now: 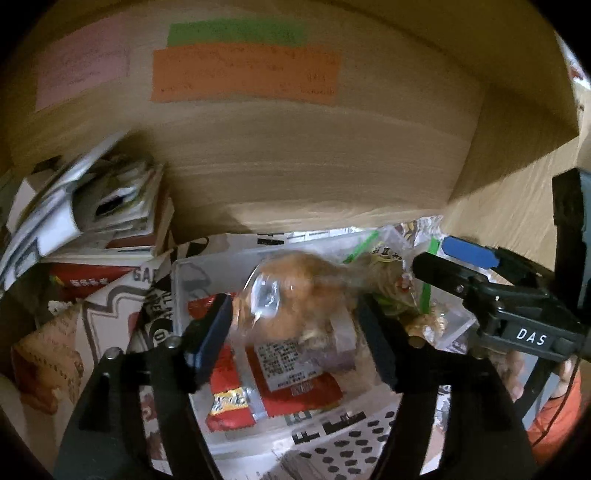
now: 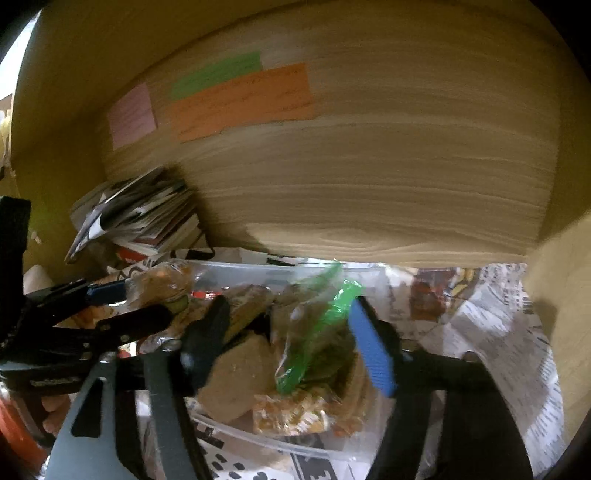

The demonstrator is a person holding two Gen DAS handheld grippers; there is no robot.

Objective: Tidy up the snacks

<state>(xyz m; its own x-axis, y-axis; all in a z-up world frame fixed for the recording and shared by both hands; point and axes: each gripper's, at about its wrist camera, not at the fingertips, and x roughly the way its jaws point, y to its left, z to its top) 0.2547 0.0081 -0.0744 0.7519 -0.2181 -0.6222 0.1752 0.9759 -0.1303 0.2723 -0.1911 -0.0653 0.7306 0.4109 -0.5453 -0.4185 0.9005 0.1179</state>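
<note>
The left gripper (image 1: 295,328) stands released around a bagged bun (image 1: 295,295) in the clear bin (image 1: 181,291) — soft, slippery film, best pinched at its twisted neck. The right gripper (image 2: 291,339), also released, straddles a green-sealed bag (image 2: 314,343). Red packets (image 1: 288,384) lie beneath; a stack of books (image 1: 110,221) sits beyond left.

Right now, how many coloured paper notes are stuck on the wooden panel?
3: the pink note on the left, the green note uppermost, the orange note directly below it. None seem hidden.
</note>
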